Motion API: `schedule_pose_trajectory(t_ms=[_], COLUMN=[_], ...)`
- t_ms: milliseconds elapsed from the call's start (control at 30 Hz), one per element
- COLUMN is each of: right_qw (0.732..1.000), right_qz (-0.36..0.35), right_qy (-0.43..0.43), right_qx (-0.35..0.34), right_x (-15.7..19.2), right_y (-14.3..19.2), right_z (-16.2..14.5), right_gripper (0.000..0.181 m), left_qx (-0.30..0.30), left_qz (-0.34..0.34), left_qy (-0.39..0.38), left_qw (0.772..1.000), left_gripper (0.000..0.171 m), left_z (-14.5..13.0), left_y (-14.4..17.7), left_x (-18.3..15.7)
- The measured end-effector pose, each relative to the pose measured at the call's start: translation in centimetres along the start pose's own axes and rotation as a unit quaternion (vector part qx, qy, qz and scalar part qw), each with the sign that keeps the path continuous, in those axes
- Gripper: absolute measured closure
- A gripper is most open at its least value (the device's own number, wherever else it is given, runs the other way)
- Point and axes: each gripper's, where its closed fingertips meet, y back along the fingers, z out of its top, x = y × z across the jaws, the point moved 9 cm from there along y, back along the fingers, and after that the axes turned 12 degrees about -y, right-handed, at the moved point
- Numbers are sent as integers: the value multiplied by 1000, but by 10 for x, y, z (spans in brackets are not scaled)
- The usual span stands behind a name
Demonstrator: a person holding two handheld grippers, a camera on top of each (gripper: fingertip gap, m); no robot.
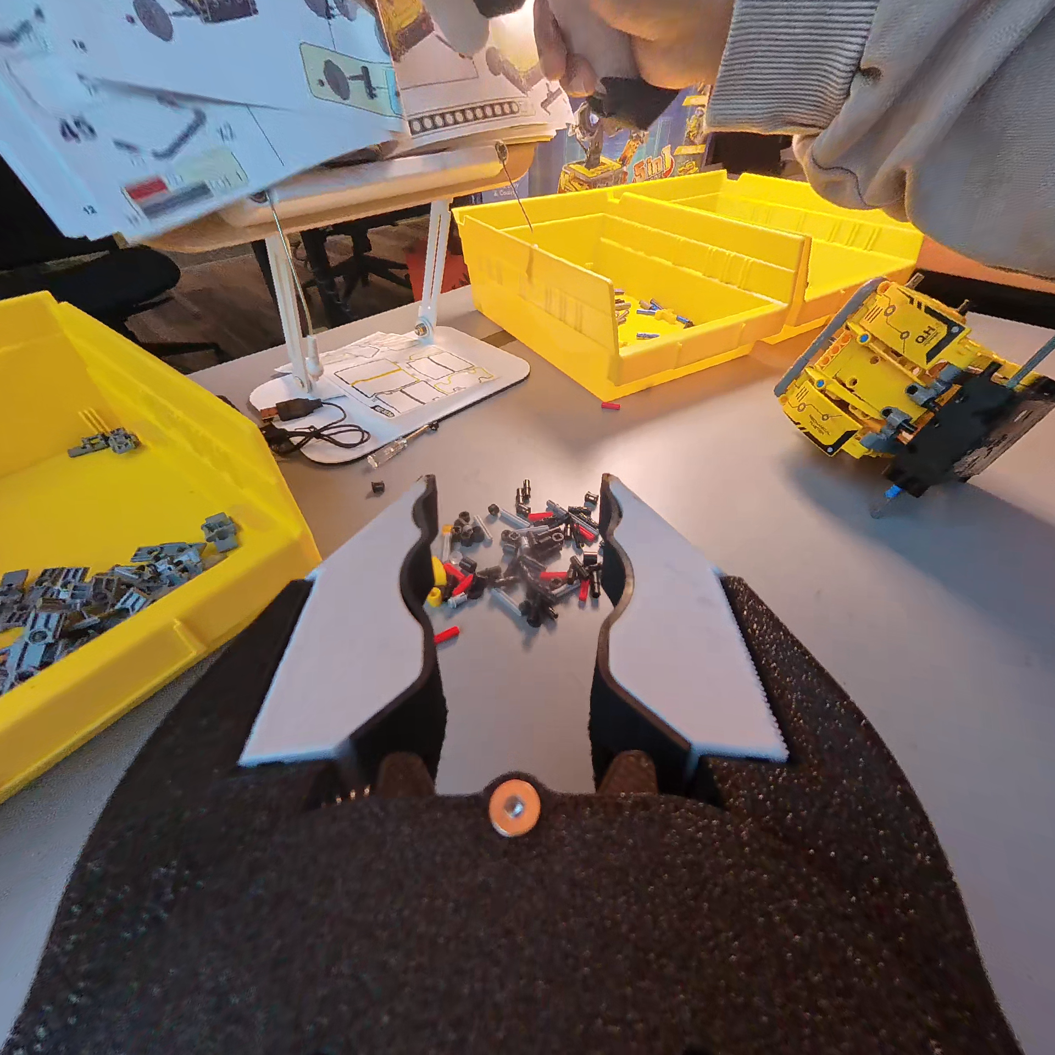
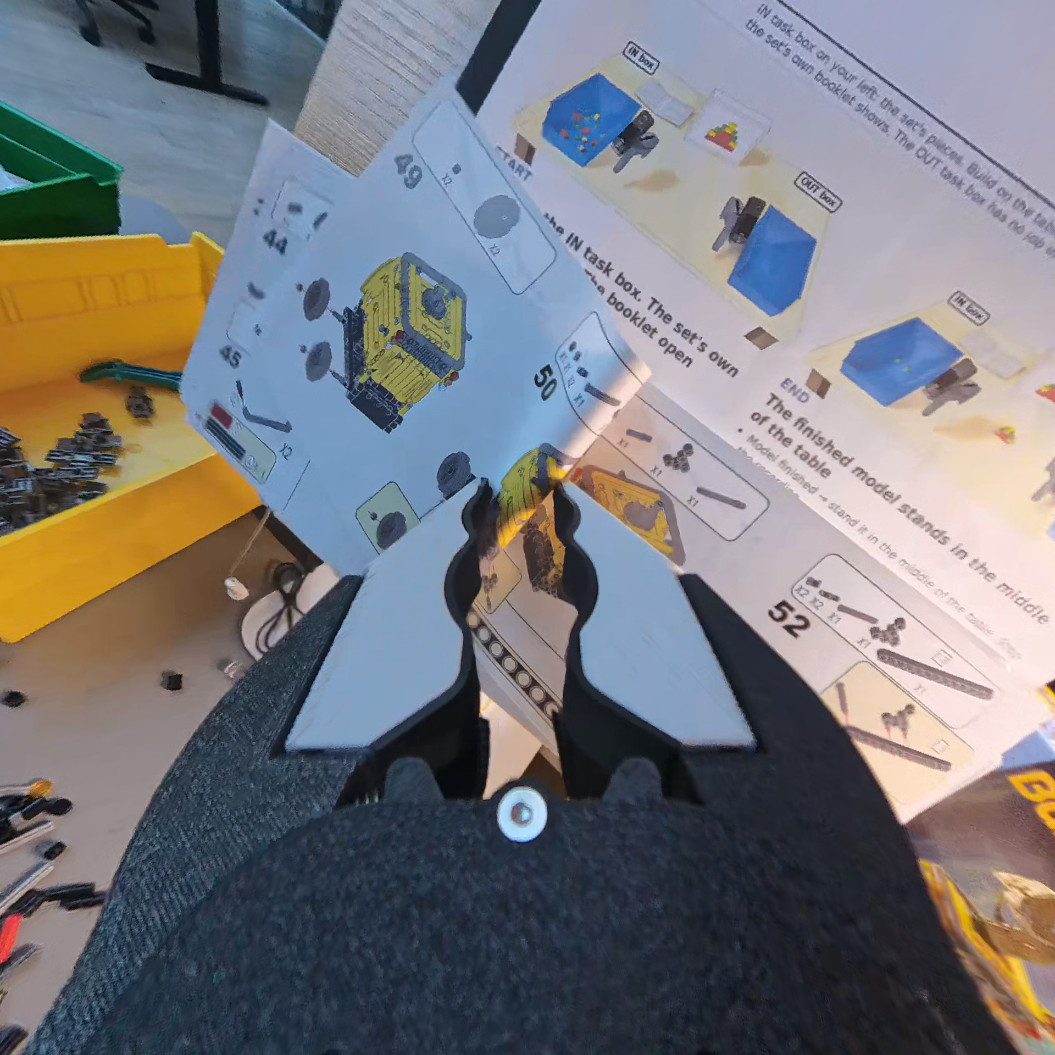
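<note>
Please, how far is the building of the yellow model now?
Done: the yellow model is partly assembled, lying on the table. In hand: right tongs at a lifted booklet page; grip unclear. Remaining: loose pins between the open left tongs, grey parts in the bin.

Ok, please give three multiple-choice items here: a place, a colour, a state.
1. Where does the pile of small black, red and grey plastic pins lie? A in a bin; B on the grey table top; C on the paper booklet.
2. What colour is the plastic bin holding the grey connector pieces? A blue; B white; C yellow.
3. How do the left gripper's jaws stand? A open; B shut on a pin; C shut on paper.
Key: 1 B, the pile rests on bare table; 2 C, its walls are yellow; 3 A, a wide gap shows, nothing held.
</note>
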Motion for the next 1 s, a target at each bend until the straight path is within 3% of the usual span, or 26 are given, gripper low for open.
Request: schedule_pose_trajectory(t_ms=[133,333,467,600,767,1000], right_qw=[999,996,994,994,989,971], right_qz=[34,57,66,66,59,-14], right_qy=[-32,-69,-81,-84,-135,-175], right_qx=[1,19,21,29,-1,-161], right_x=[-16,-33,-41,-51,-78,-120], right_y=[6,7,7,12,39,123], right_z=[-10,-23,-29,-37,-43,-28], right_gripper=[164,177,178,176,170,160], left_qx=[0,-53,-86,-96,-60,26], left_qz=[1,22,-17,-45,-61,-41], left_qy=[1,63,105,77,23,-55], left_qw=[1000,996,991,991,996,997], left_gripper=[111,108,110,116,124,125], left_z=[16,64,94,124,144,151], left_y=[-17,-68,-110,-147,-197,-244], left_x=[23,94,122,107,76,59])
